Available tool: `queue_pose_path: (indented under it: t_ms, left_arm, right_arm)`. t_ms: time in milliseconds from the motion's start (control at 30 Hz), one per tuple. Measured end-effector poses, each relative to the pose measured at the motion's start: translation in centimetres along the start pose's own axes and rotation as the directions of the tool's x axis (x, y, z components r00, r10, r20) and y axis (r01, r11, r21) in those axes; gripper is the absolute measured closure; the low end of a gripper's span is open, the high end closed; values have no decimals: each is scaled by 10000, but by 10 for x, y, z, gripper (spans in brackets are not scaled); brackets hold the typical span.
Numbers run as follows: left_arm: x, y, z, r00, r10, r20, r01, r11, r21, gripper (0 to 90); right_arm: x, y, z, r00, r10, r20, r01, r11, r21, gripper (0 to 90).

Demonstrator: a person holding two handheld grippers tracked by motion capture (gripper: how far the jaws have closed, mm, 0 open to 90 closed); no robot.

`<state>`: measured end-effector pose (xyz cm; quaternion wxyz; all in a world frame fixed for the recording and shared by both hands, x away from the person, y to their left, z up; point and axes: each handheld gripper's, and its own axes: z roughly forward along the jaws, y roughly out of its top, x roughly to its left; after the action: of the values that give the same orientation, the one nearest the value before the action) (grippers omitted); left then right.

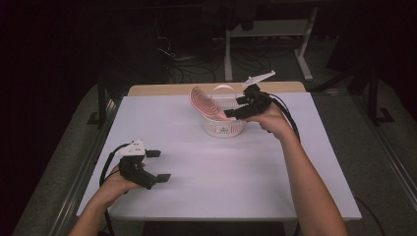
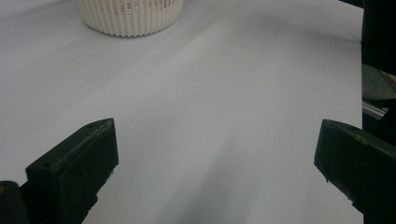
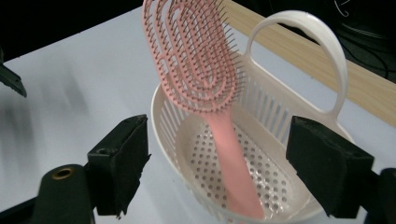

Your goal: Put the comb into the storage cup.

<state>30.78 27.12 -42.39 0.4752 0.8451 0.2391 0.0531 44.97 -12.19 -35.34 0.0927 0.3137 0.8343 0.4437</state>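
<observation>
A pink hairbrush (image 1: 204, 103) (image 3: 196, 60) stands tilted in a white slotted basket (image 1: 223, 127) (image 3: 261, 172) at the back middle of the white table (image 1: 221, 177). Its handle rests on the basket floor and its head leans out over the left rim. My right gripper (image 1: 236, 107) (image 3: 219, 163) hovers just right of the basket, open, with its jaws wide on either side of the brush handle and not touching it. My left gripper (image 1: 160, 165) (image 2: 215, 158) rests at the front left of the table, open with nothing between its jaws.
The basket has a tall loop handle (image 3: 327, 51) on its far side; its ribbed wall (image 2: 128, 18) shows in the left gripper view. A wooden strip (image 1: 167, 89) borders the table's back edge. Cables and desk legs (image 1: 228, 54) lie on the dark floor behind.
</observation>
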Motion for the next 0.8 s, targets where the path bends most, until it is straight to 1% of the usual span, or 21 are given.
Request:
queue_pose_path:
  t_ms: [267,400,467,600,667,733,800]
  left_arm:
    - [0,1,0,10000,32,-9,-32,10000,5,0]
    - [0,1,0,10000,18,8,-18,10000,21,0]
    - [0,1,0,10000,19,53,-19,10000,17,0]
    - [0,1,0,10000,14,58,-14,10000,4,0]
    - [1,1,-1,10000,7,59,-7,10000,-18,0]
    - [1,1,-1,10000,-27,28,27,10000,-68,0]
    - [2,1,0,10000,-4,-11,4,10000,-40,0]
  right_arm:
    - [8,-13,-13,9997,84,248,-81,9999,-102,153]
    - [12,-21,-18,9994,194,269,-192,9998,-92,130]
    - [14,-24,-20,9991,108,407,-103,9999,-112,125]
    - [21,-30,-25,9991,98,408,-93,9999,-128,74]
    - [24,-33,-25,9986,20,519,-14,9999,-122,50]
    - [28,-37,-26,9973,-51,733,57,10000,-78,20]
    - [31,-42,-27,9969,-39,783,46,10000,-84,12]
